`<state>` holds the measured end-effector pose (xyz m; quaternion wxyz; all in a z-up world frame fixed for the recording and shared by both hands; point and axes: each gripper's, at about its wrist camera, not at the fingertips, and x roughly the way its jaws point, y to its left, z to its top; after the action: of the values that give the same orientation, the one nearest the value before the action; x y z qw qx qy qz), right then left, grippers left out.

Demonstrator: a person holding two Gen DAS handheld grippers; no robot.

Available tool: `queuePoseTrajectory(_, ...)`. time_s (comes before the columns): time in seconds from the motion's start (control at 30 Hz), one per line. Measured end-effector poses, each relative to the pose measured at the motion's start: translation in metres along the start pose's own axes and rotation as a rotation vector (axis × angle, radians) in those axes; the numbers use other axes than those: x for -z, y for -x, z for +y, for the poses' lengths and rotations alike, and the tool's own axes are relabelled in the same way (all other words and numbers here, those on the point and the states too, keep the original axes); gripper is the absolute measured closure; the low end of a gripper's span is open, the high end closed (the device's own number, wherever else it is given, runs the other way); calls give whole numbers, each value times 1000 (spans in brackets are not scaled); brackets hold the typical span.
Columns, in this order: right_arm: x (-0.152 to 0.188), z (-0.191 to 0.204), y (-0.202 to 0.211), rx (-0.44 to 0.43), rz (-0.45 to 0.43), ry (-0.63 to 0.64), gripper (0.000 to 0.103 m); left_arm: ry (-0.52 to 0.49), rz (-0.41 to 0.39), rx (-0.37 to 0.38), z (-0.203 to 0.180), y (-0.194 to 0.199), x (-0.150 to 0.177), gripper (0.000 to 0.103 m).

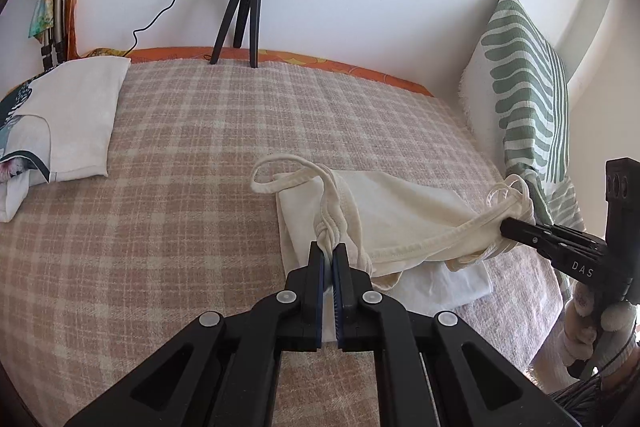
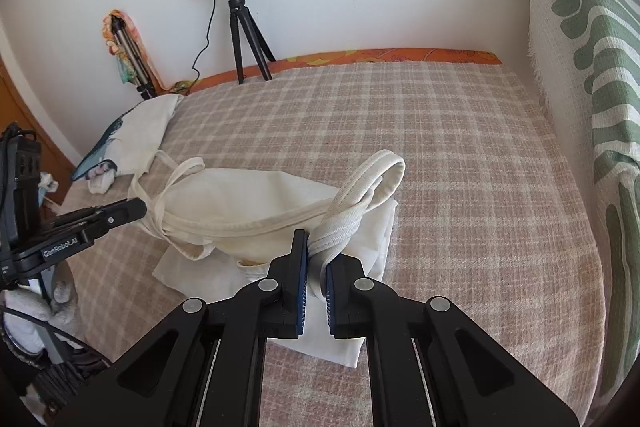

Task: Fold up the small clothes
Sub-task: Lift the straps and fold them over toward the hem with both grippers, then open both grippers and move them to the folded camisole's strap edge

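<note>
A cream sleeveless top (image 1: 400,211) lies on the checked bed cover (image 1: 192,155), stretched between both grippers; it also shows in the right wrist view (image 2: 256,199). My left gripper (image 1: 330,251) is shut on its left shoulder strap (image 1: 330,227). My right gripper (image 2: 316,255) is shut on the other strap (image 2: 360,195), whose loop stands up past the fingers. The right gripper shows at the right in the left wrist view (image 1: 508,227), and the left gripper at the left in the right wrist view (image 2: 140,207). Both hold the top's upper edge slightly lifted.
A pile of folded clothes (image 1: 72,123) lies at the far left of the bed. A ring light on a tripod (image 1: 248,7) stands at the back edge by the wall. A green-and-white patterned cushion (image 1: 524,87) leans on the right.
</note>
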<state>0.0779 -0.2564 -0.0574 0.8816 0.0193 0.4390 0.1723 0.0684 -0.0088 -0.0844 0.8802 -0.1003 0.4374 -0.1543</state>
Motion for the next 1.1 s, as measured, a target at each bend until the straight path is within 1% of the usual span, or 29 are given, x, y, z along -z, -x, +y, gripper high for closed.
queuePoseTrajectory(0.2,27,2,6,24,34,27,96,-43,24,-27,-4,7,27,101)
queuePoseTrajectory(0.3,40,3,11,53,66,55,92,-56,43,-31,-2,15,38,94)
queuePoseTrajectory(0.33,44,1,13,55,77,51,92,-58,46,-30,-1,19,40,89)
queuePoseTrajectory(0.43,52,-5,22,54,94,18,90,-68,37,-25,0,35,42,88)
queuePoseTrajectory(0.5,54,-7,33,47,78,-3,90,-82,17,-19,-2,46,39,88)
queuePoseTrajectory(0.6,51,-6,52,20,25,-23,90,-103,-17,-10,-9,59,29,86)
queuePoseTrajectory(0.67,43,-2,62,16,-18,-34,90,-125,-37,-9,-16,62,20,83)
queuePoseTrajectory(0.77,29,0,70,8,-74,-52,90,-154,-45,-19,-23,54,2,82)
queuePoseTrajectory(0.83,19,2,64,-9,-73,-51,90,-162,-24,-16,-27,39,-9,82)
queuePoseTrajectory(0.87,14,3,57,-18,-65,-49,90,-166,-7,-9,-29,31,-14,82)
queuePoseTrajectory(0.93,9,4,40,-30,-39,-43,90,-182,13,-19,-34,16,-22,82)
queuePoseTrajectory(1.0,10,7,20,-37,-3,-35,90,-196,38,-19,-38,0,-26,82)
queuePoseTrajectory(1.1,14,14,-5,-27,49,7,90,-178,76,-21,-35,-18,-26,82)
